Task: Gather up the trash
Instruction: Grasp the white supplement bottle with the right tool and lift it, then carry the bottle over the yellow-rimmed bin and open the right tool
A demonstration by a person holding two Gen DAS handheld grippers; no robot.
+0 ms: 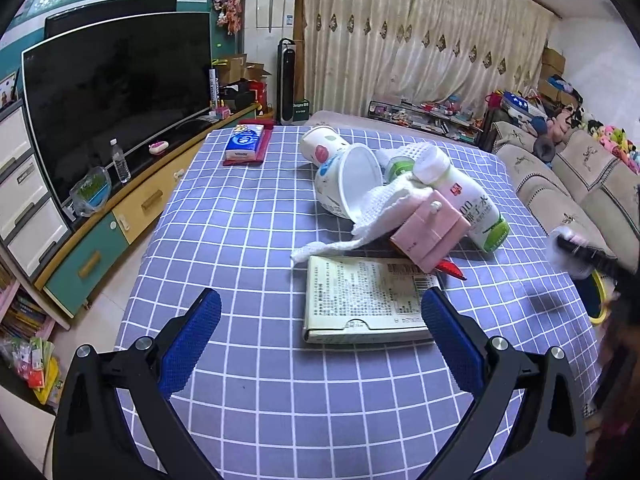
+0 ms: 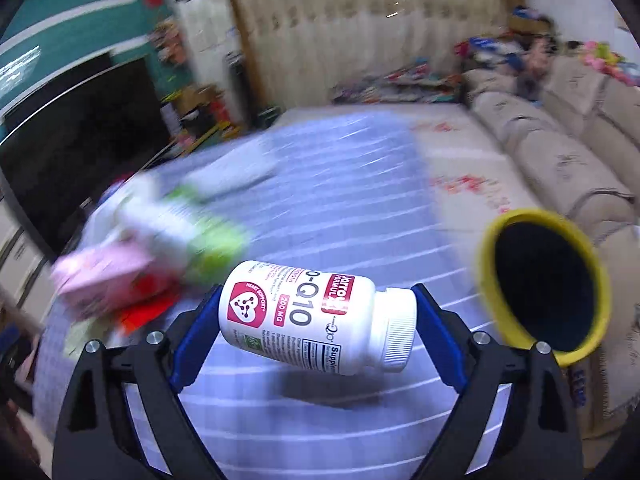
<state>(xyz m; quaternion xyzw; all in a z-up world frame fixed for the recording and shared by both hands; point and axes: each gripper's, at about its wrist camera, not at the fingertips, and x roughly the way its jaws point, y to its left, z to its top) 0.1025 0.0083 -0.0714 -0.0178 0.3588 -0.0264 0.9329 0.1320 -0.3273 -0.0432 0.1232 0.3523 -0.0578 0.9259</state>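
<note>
Bottle (image 2: 316, 316) spans right fingers (image 2: 436, 336); bin rim (image 2: 486, 240) beside.

Even indoor light, fisheye-bent edges; the left view is sharp, while the right view smears everything beyond the sharp white plastic supplement bottle (image 2: 316, 316).

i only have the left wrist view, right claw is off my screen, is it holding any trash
Observer: Yes, the right claw grips a white supplement bottle end to end, base on one pad, cap on the other.
Operator: is it off the table
Observer: Yes, it hangs above the checked cloth, with its shadow beneath.
Operator: where's the bin
Observer: A yellow-rimmed bin sits just right of that claw, its mouth open and dark.
</note>
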